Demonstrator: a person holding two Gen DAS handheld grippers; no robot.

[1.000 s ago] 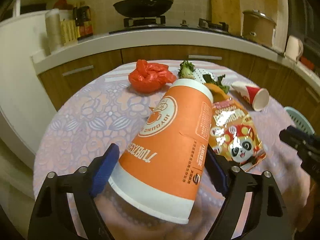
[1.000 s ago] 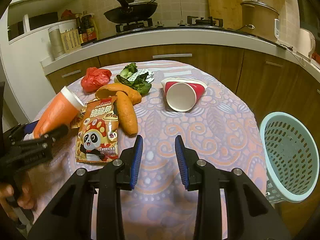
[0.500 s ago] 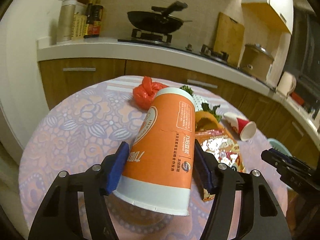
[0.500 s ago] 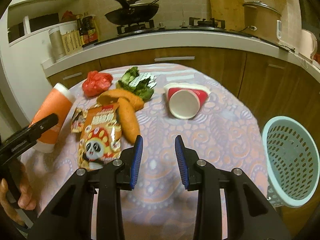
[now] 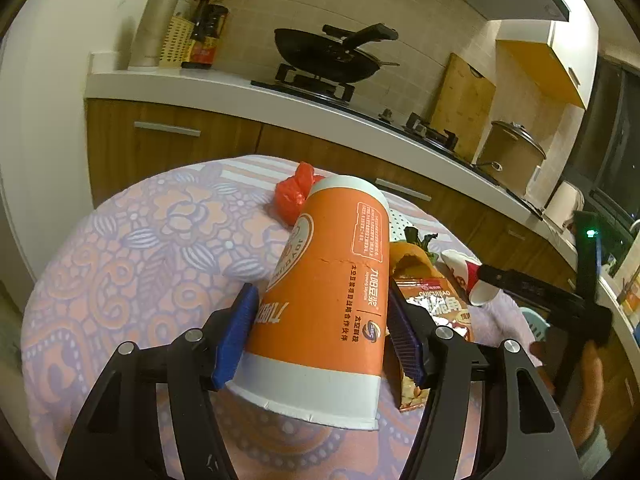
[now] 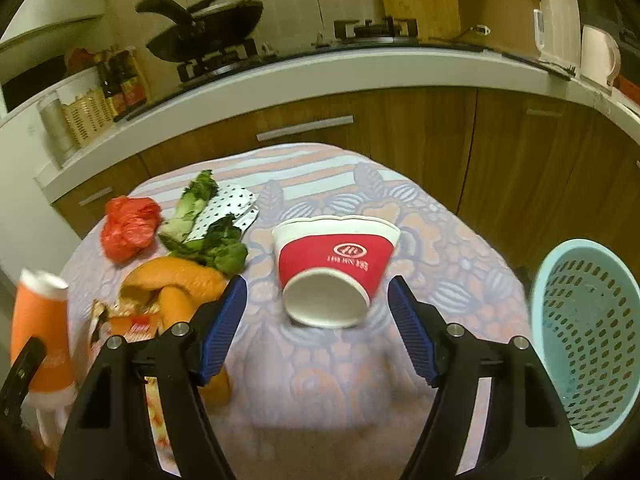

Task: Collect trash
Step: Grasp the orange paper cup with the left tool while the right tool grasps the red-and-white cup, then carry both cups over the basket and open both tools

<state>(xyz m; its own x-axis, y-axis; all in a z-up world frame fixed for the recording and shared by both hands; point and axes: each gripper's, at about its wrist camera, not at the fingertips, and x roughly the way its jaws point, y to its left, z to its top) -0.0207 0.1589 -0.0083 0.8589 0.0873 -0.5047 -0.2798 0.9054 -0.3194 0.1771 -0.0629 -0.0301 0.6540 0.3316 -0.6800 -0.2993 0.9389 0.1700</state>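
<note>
A tall orange paper cup (image 5: 332,280) hangs tilted over the table, mouth toward me, with my left gripper (image 5: 320,320) shut on its sides. In the right wrist view the orange cup (image 6: 40,340) shows at the far left. A red and white paper cup (image 6: 336,256) lies on its side just ahead of my right gripper (image 6: 316,292). The right gripper's jaws are opening and stand wide to either side of the red cup's base without touching it. A panda snack bag (image 5: 436,308) and orange peel (image 6: 180,280) lie between the two cups.
The round table has a floral cloth (image 5: 140,260). A crumpled red plastic bag (image 6: 128,232), green vegetable scraps (image 6: 216,244) and a dotted wrapper (image 6: 232,208) lie toward its far side. A light blue perforated basket (image 6: 588,336) stands at the table's right edge. Kitchen counter and cabinets curve behind.
The left jaws narrowed onto the orange cup and raised it more upright. The right gripper moved in toward the red cup and its jaws spread wide.
</note>
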